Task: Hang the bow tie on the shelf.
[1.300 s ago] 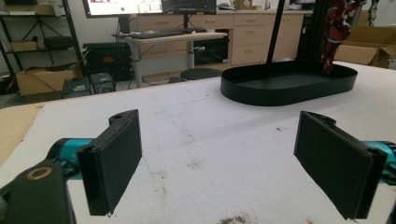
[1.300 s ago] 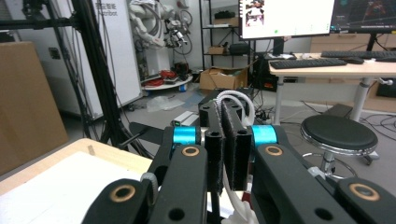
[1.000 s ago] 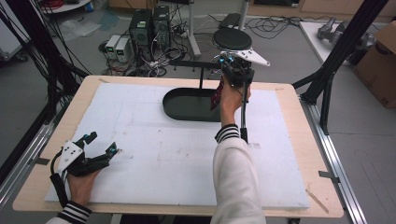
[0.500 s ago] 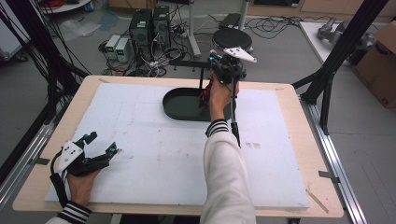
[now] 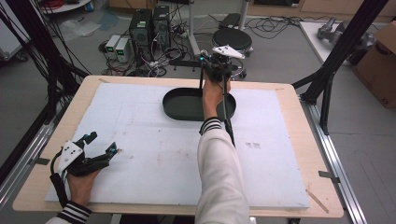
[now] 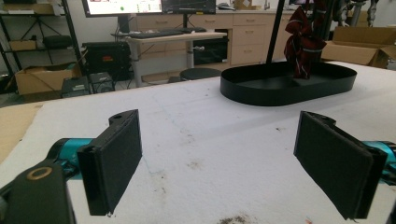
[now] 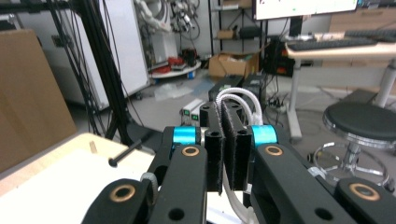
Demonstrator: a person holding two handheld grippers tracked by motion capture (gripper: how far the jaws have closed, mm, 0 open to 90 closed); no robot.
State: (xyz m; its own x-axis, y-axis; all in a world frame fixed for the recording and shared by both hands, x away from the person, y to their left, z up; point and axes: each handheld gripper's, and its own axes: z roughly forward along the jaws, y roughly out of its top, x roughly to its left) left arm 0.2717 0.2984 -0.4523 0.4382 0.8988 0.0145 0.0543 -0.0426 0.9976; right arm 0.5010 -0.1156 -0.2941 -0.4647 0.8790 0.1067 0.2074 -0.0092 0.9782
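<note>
Now higher, right hand-held gripper (image 5: 215, 63), over tray (image 5: 184, 103)

black oval tray (image 5: 180, 103): shallow, low-walled, flat on the white mat at the far middle of the table. dark red and black fabric bundle (image 6: 302, 44): crumpled, banded with pale stripes, hanging upright over the tray's right half, lower end touching or just above the tray floor, hard to tell which. white cord (image 7: 236, 100): looped, pinched between the closed jaws of the right gripper (image 7: 227, 116), arching up past them.
</note>
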